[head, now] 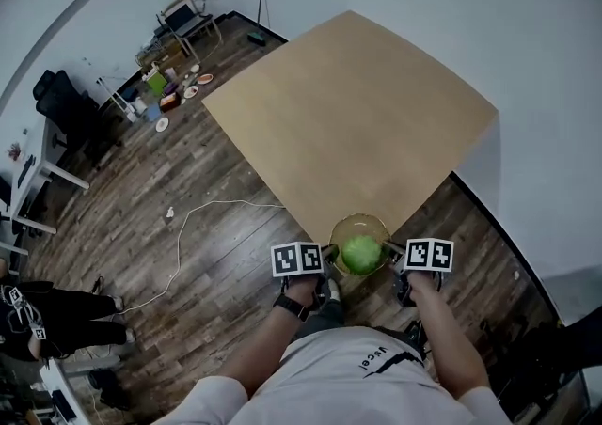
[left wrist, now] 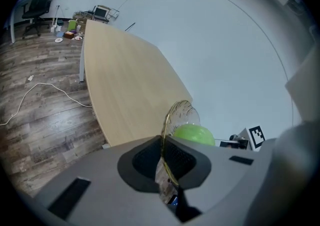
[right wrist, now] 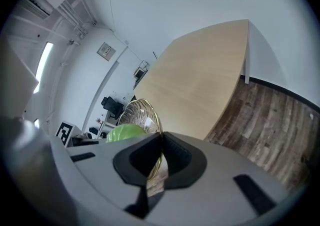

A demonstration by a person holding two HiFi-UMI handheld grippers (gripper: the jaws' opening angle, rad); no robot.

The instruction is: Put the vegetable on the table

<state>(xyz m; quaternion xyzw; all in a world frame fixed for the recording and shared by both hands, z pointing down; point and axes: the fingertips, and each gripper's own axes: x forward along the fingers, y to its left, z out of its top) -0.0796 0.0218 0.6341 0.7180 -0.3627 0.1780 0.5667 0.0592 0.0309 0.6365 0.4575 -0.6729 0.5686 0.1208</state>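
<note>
A clear glass bowl [head: 360, 224] with a gold rim holds a round green vegetable [head: 361, 253]. I carry it at the near corner of the bare wooden table [head: 348, 122], its far part over the edge. My left gripper [head: 326, 253] is shut on the bowl's left rim [left wrist: 164, 142]. My right gripper [head: 392, 250] is shut on the right rim [right wrist: 159, 145]. The green vegetable [left wrist: 194, 133] shows past the left jaws, and the same vegetable [right wrist: 123, 132] past the right jaws.
Wooden floor [head: 188, 254] lies left of the table, with a white cable [head: 188, 226] across it. Bowls and boxes [head: 169, 89] clutter the floor at the far wall beside a chair [head: 188, 19]. A black office chair [head: 71, 108] stands left. A wall [head: 489, 28] runs along the table's right.
</note>
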